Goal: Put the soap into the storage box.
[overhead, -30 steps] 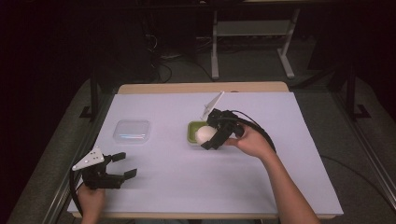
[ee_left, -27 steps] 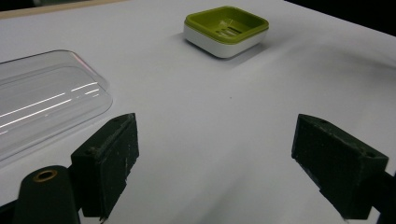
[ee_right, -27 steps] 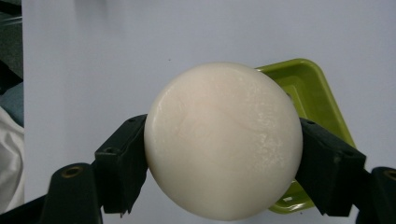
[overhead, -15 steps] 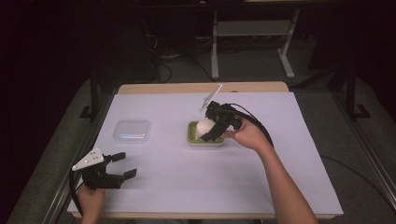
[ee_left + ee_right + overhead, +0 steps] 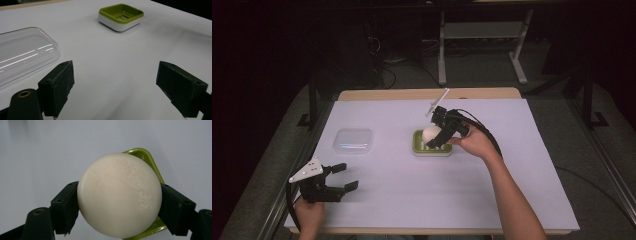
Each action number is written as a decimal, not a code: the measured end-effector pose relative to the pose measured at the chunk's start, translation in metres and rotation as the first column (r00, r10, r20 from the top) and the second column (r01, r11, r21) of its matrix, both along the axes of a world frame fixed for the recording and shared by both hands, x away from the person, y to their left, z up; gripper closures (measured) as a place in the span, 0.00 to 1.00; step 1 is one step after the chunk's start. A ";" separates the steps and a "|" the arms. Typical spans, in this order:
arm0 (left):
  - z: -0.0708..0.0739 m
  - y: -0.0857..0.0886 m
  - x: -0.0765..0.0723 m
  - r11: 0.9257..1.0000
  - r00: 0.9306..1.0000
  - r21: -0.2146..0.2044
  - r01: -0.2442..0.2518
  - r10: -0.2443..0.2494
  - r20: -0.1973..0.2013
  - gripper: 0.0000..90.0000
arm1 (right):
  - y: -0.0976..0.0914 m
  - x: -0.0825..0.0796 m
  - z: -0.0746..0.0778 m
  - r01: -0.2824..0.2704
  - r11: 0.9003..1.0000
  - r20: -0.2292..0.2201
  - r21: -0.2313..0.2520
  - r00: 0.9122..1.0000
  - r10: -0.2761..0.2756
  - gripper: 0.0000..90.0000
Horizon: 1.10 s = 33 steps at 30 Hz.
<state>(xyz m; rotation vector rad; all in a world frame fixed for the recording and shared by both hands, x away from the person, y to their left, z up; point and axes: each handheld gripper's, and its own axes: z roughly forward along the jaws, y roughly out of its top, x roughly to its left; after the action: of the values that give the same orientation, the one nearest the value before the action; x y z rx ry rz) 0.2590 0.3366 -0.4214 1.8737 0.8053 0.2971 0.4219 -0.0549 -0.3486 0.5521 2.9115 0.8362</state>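
the right gripper [image 5: 437, 136] is clenched on a round, cream-white bar of soap [image 5: 118, 195], its two black pads pressed against the soap's opposite sides in the right gripper view. a second ago it held the soap at the near-left corner of the green soap dish [image 5: 432, 144]; since then the hand has carried it a little toward the right and slightly down, so that the soap [image 5: 430, 133] now hangs over the far-left part of the dish, which stands on the white sheet near the middle of the table [image 5: 512, 200], somewhat toward its far edge. in the right gripper view the dish's green rim [image 5: 147, 155] peeks out behind and below the soap, and i cannot tell whether the soap touches the slatted floor yet. judging by that, the placing looks close to done: the soap is lined up with the dish and seems to need only a short lowering before the pads let go. the left gripper [image 5: 343, 179] rests near the near-left corner of the table, its jaws standing wide apart with nothing between them, and it has not shifted over the same second. ahead of it, toward the left edge, the clear plastic lid [image 5: 354, 141] lies flat on the sheet, well apart from the dish [image 5: 121, 16], and looks set to go on once the soap is seated.
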 end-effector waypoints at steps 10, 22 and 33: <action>0.000 0.000 0.000 1.000 1.000 -0.003 -0.001 0.001 0.000 0.16 | 0.000 0.008 -0.007 0.019 1.000 -0.013 -0.008 1.000 -0.019 0.26; 0.000 0.000 0.000 1.000 1.000 -0.001 -0.001 0.001 0.000 0.16 | 0.001 0.015 -0.014 0.035 0.999 -0.029 -0.011 0.999 -0.035 0.26; 0.000 0.001 0.000 1.000 1.000 0.002 -0.002 0.002 0.000 0.16 | 0.002 0.021 -0.020 0.049 0.999 -0.040 -0.014 0.998 -0.049 0.26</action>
<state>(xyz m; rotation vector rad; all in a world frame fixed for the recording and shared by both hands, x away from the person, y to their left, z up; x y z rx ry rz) 0.2589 0.3375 -0.4214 1.8749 0.8072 0.3000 0.4430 -0.0525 -0.3687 0.6440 2.9242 0.8097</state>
